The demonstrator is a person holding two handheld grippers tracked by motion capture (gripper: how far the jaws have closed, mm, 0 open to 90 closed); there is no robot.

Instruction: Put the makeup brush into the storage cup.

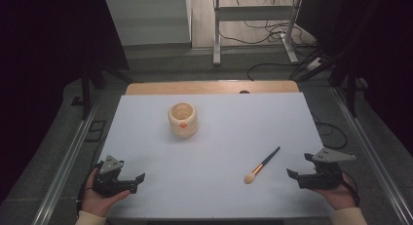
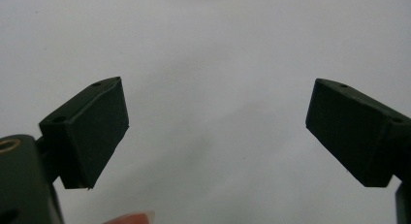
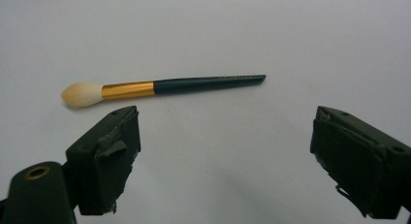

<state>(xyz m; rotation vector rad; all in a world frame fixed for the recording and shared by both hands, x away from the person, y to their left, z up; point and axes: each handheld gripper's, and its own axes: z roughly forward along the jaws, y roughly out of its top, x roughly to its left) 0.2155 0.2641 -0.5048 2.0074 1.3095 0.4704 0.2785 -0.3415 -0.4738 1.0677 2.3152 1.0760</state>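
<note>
Brush (image 1: 262,165) apart from right tool (image 1: 292,175)

- makeup brush (image 3: 160,87): cream-white bristle head, shiny gold ferrule, dark teal-black handle with faint small lettering
- cup (image 1: 183,120): pale cream-tan, wood-toned inside, small orange-red mark on the front
- table cover (image 1: 209,186): plain pale lavender-white, no pattern
- table edge (image 1: 212,87) at the far side: light brown wood
- left gripper (image 1: 140,182): matte black body and jaws, grey three-cornered plate on top, brass-coloured insert in its own view
- right gripper (image 1: 291,174): black too, grey plate, jaw pads scuffed; same brass insert
- sleeves: cream cuffs
- floor: grey carpet, black cables
</note>
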